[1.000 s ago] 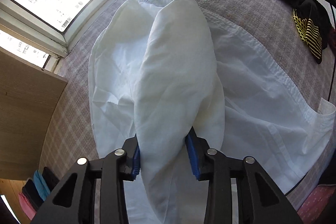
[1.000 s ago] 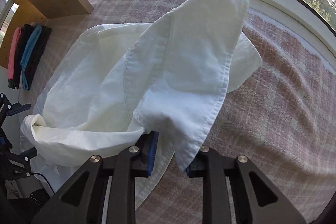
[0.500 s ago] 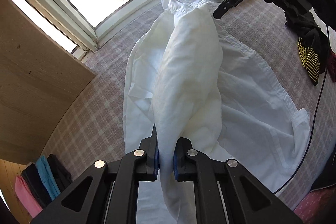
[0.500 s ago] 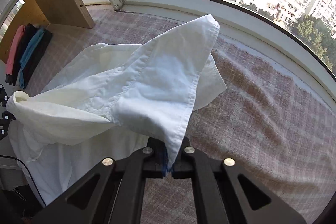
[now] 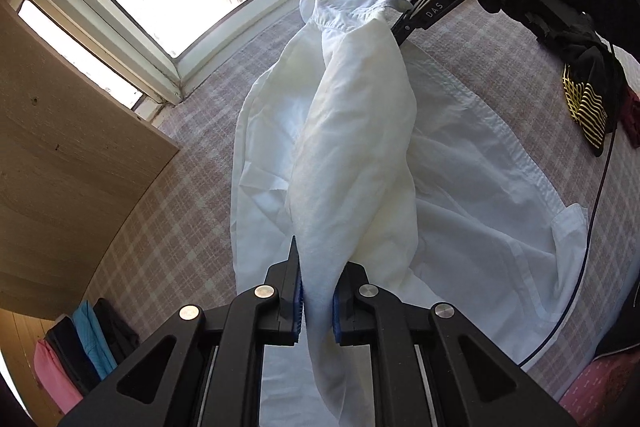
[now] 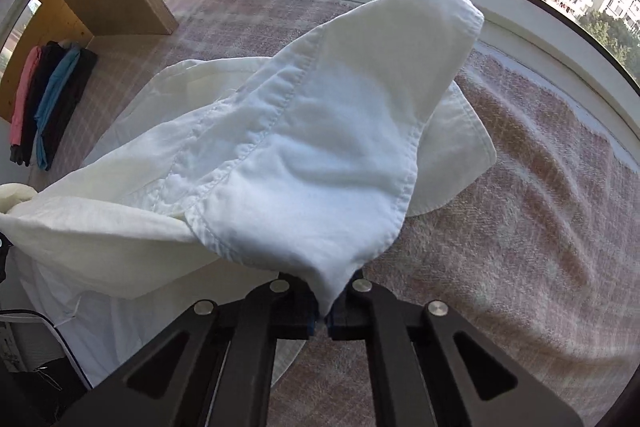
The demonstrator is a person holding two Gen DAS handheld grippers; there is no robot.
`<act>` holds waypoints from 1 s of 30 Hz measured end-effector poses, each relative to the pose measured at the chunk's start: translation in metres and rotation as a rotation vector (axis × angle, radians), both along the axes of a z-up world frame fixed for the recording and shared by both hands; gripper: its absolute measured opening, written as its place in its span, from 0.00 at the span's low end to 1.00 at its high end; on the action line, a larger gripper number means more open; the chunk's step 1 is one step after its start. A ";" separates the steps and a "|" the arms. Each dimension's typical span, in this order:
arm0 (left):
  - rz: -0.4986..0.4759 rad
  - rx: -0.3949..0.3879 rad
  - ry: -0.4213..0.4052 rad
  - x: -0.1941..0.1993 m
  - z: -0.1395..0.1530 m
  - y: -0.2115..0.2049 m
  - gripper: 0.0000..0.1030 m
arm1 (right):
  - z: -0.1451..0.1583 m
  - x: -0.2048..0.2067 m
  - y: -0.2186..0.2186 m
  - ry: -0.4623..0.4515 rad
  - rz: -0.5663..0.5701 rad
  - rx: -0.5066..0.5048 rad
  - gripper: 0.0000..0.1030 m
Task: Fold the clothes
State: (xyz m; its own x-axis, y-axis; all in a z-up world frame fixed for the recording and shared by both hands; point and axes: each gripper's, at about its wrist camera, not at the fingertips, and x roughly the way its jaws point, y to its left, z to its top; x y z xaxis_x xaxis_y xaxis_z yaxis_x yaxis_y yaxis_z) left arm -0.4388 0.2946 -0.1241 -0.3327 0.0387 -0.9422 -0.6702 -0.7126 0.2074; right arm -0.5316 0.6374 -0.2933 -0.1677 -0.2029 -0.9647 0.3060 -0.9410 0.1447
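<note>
White shirt [image 5: 352, 155] edge lifted (bedspread [image 6: 520, 227] beyond).

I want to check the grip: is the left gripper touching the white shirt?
Touching. In the left wrist view the left gripper has its blue pads pressed on a bunched fold of the white shirt from both sides, with no gap.

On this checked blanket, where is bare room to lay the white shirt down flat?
Bare pink checked blanket lies right of the white shirt, up to the window sill. A narrower strip runs between shirt and wooden board. Crowded near the black-and-yellow garment.
</note>
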 end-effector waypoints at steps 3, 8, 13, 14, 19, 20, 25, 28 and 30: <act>-0.019 0.004 0.005 0.005 0.003 0.004 0.11 | 0.020 0.005 0.010 0.037 0.000 0.017 0.02; -0.036 0.014 -0.008 0.009 0.000 0.010 0.13 | 0.029 0.005 0.029 0.095 -0.066 0.054 0.02; -0.082 -0.005 -0.040 0.019 -0.015 0.024 0.14 | 0.006 0.009 0.016 0.105 -0.033 0.228 0.04; -0.083 -0.007 -0.042 0.020 -0.018 0.026 0.15 | 0.004 0.010 0.014 0.117 -0.031 0.279 0.04; -0.070 -0.022 -0.013 0.028 -0.015 0.018 0.21 | 0.030 0.024 0.034 0.130 -0.106 0.365 0.09; -0.063 -0.014 -0.006 0.031 -0.010 0.012 0.24 | 0.041 0.035 0.040 0.128 -0.112 0.330 0.11; -0.031 0.021 0.034 0.071 0.022 -0.025 0.36 | 0.071 0.141 0.036 0.040 -0.081 0.075 0.32; 0.005 0.067 -0.002 0.105 0.023 -0.049 0.37 | 0.059 0.210 0.007 -0.024 -0.048 -0.126 0.40; 0.019 0.065 -0.028 0.130 0.012 -0.059 0.37 | 0.038 0.243 -0.017 -0.075 -0.061 -0.197 0.41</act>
State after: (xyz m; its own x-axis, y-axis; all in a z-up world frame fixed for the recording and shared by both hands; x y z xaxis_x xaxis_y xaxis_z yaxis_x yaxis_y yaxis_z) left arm -0.3092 0.2360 -0.1117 -0.3075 0.0936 -0.9469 -0.6610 -0.7368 0.1418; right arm -0.2889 0.6202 -0.2553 -0.1147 -0.3807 -0.9175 0.2312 -0.9085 0.3481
